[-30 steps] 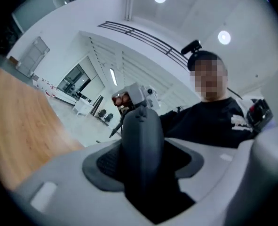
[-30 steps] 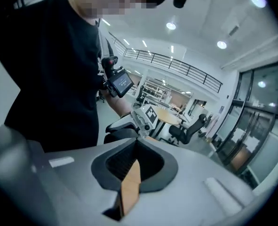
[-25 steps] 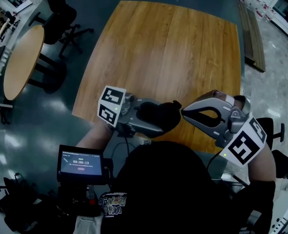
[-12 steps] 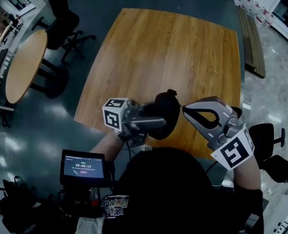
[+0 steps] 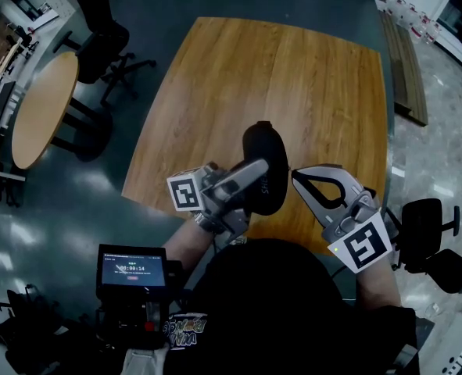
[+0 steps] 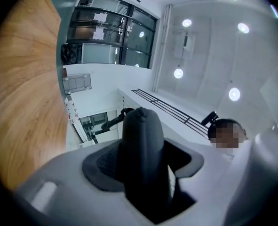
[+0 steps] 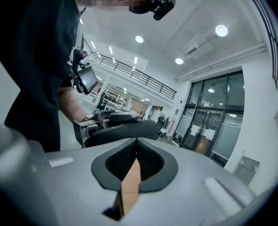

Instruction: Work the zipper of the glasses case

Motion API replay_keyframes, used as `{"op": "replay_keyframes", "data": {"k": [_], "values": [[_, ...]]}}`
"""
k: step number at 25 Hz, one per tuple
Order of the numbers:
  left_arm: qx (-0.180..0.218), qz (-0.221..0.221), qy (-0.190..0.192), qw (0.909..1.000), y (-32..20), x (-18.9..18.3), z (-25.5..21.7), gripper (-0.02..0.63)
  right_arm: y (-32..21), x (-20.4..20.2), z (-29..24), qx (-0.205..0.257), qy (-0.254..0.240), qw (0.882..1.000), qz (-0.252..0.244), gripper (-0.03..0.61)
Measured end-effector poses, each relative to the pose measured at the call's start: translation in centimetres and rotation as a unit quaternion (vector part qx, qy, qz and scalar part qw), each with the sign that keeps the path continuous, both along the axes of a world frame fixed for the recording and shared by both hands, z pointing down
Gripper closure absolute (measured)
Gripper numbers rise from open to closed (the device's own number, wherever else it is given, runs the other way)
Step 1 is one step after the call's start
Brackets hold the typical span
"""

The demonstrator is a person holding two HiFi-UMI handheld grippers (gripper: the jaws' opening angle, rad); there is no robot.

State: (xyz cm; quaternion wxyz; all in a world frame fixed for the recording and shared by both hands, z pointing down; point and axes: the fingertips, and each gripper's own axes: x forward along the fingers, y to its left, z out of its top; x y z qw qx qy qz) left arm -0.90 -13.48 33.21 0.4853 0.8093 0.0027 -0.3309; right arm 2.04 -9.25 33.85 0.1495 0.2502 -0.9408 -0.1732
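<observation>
Wooden table (image 5: 293,76), dark floor (image 5: 59,201)

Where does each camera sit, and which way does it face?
Head view: on the person's head, looking down at the table; shows left hand-held gripper, right hand-held gripper, forearms.
Left gripper view: rides that gripper, tilted toward the ceiling; its jaws clamp the glasses case.
Right gripper view: rides the shut right one, facing the person's torso.
Shared: head and left gripper views show case and table.

Wooden table (image 5: 293,84), rounded corners, lengthwise grain, standing on dark glossy floor (image 5: 82,186) beside round table (image 5: 39,108)
</observation>
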Motion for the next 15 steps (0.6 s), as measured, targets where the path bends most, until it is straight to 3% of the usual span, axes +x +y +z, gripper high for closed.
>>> {"op": "replay_keyframes", "data": {"k": [3, 7, 15], "values": [[-0.010, -0.021, -0.006, 0.9997, -0.5, -0.1, 0.0, 0.353, -0.1, 0.2, 0.3, -0.014, -0.019, 1.000, 0.014, 0.574], [-0.050, -0.054, 0.014, 0.9972, -1.6, -0.5, 0.0, 0.353, 0.0, 0.2, 0.5, -0.028, -0.035, 0.999, 0.025, 0.574], [-0.132, -0.130, 0.036, 0.9820, -4.2, -2.5, 1.5, 0.353, 0.7, -0.4, 2.1, -0.056, -0.069, 0.995, 0.040, 0.574]]}}
